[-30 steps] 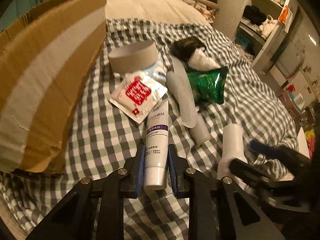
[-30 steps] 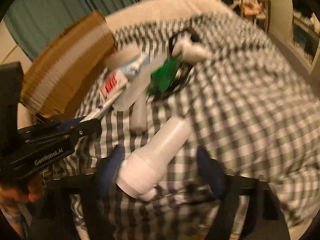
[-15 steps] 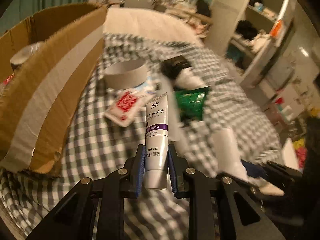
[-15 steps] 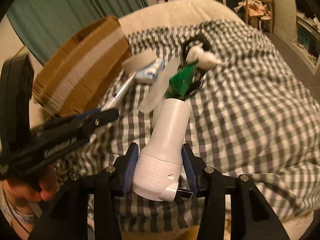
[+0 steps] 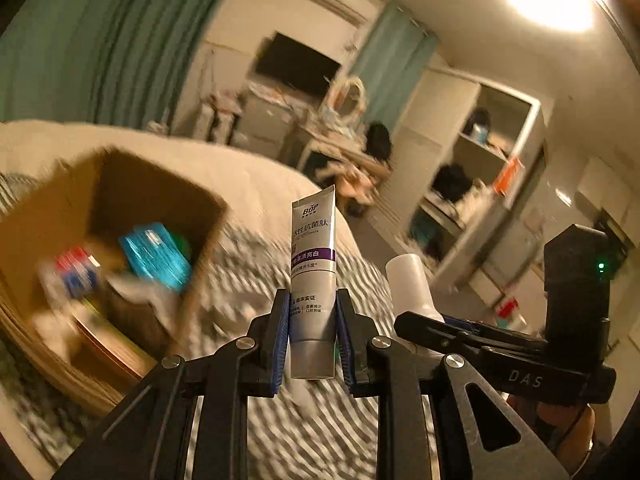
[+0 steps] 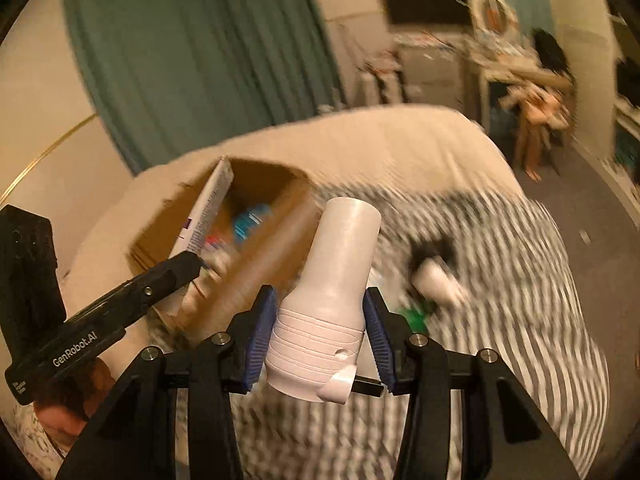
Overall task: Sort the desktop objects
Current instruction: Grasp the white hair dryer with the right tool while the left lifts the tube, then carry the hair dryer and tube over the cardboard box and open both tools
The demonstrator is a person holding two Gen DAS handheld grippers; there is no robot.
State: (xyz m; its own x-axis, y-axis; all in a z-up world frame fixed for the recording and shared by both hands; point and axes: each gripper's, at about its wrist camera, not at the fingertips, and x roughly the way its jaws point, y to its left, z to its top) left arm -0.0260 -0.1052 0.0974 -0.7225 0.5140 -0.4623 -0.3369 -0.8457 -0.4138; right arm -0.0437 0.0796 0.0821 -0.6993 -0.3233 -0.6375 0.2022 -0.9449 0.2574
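My left gripper (image 5: pixel 313 338) is shut on a white and purple toothpaste tube (image 5: pixel 313 276), held upright in the air over the checked bedspread. My right gripper (image 6: pixel 320 334) is shut on a white plastic bottle (image 6: pixel 332 284), also lifted and pointing up. An open cardboard box (image 5: pixel 108 216) sits to the left on the bed, with a blue packet (image 5: pixel 154 254) and other items inside. In the right wrist view the box (image 6: pixel 276 256) lies just behind the bottle, and the left gripper (image 6: pixel 192 264) with the tube (image 6: pixel 208 208) reaches over its near rim.
A black and white item (image 6: pixel 434 272) and a green packet (image 6: pixel 416 316) lie blurred on the checked bedspread (image 6: pixel 500 280) to the right. A hand (image 6: pixel 68 400) holds the left gripper. Shelves (image 5: pixel 480 184), a desk and green curtains (image 6: pixel 200 60) stand behind the bed.
Both grippers have lifted their objects off the bedspread and swung up and left toward the cardboard box. The box's inside is now in view. The background is motion-blurred.
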